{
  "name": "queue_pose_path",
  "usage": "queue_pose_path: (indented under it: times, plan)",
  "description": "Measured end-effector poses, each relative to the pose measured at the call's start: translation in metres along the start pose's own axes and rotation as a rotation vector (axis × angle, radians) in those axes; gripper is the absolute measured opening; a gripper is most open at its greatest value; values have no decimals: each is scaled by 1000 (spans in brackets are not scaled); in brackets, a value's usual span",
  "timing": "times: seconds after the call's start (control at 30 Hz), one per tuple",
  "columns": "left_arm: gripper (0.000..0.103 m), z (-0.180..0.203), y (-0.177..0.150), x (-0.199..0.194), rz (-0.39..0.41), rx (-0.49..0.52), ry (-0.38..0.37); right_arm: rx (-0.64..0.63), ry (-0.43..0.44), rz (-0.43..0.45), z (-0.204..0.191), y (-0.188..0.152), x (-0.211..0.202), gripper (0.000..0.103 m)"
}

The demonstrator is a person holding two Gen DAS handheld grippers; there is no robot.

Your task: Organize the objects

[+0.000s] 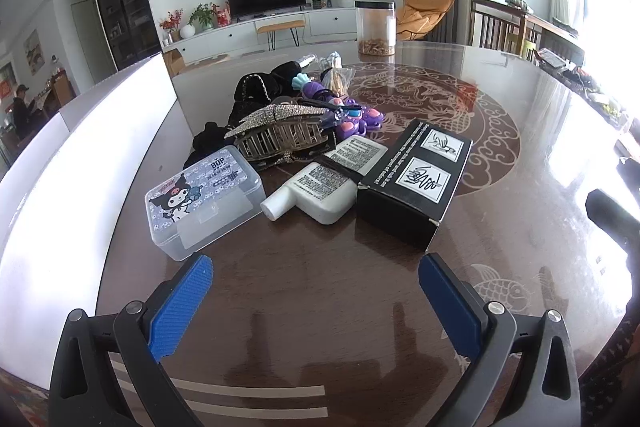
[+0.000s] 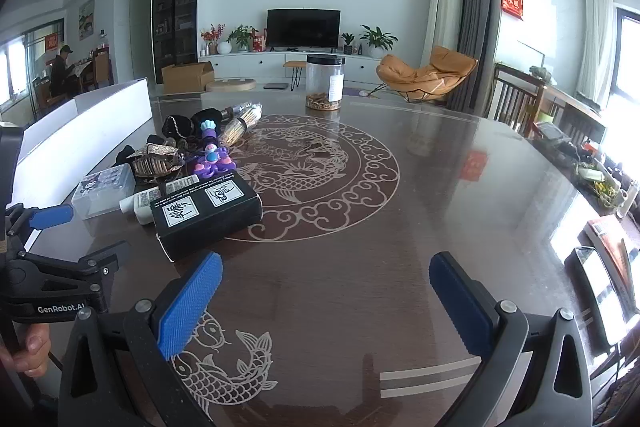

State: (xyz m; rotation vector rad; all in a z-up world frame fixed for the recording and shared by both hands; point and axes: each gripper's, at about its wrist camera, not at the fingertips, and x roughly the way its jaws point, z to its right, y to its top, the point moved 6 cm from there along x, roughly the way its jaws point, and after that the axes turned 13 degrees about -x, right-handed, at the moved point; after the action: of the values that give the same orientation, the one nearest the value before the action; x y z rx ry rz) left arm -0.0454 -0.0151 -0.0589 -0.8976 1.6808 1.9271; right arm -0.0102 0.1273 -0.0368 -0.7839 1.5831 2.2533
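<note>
Cluttered objects sit in a heap on my dark brown glossy table (image 1: 520,187) with its pale fish-and-cloud pattern. From my left gripper (image 1: 316,291), whose blue-padded fingers (image 1: 182,303) stand wide apart with nothing between them, the clear plastic box with a cartoon-printed lid (image 1: 204,201) lies at 11 o'clock, just beyond the left finger. At 12 o'clock a white squeeze bottle with printed text (image 1: 320,187) lies on its side, touching the black cardboard box with two white signature labels (image 1: 416,179) at 1 o'clock. Behind them rest a silver rhinestone claw hair clip (image 1: 276,131), a purple plastic toy with pink pads (image 1: 352,115) and a bundle of black fabric (image 1: 256,91). A long white board (image 1: 92,155) stands along the table edge at 9 to 10 o'clock.

My right gripper (image 2: 326,287) hovers over bare tabletop, its fingers also spread wide and empty. From there the black cardboard box (image 2: 204,211) is nearest at 10 o'clock, with the rest of the heap behind it, and a clear plastic jar with a black lid (image 2: 325,83) stands well apart at 12 o'clock. My left gripper (image 2: 52,217) shows at 9 o'clock.
</note>
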Motion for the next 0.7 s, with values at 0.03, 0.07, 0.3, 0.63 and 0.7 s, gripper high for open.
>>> queue_pose_path:
  times: [0.03,0.07,0.3,0.63,0.7]
  plan:
    - [103,0,-1,1,-1,4,3,-3,1,-3,-1,0,2,103]
    - [103,0,-2,2,-2,9,7,-5,3,-5,-2,0,2,103]
    - [103,1,-5,2,-7,20,10,-28,6,-2,-7,0,4,103]
    - [103,-1,-9,5,-19,27,11,-39,10,-7,-8,0,4,103]
    - [103,-1,-9,5,-21,27,11,-39,10,-7,-9,0,5,103]
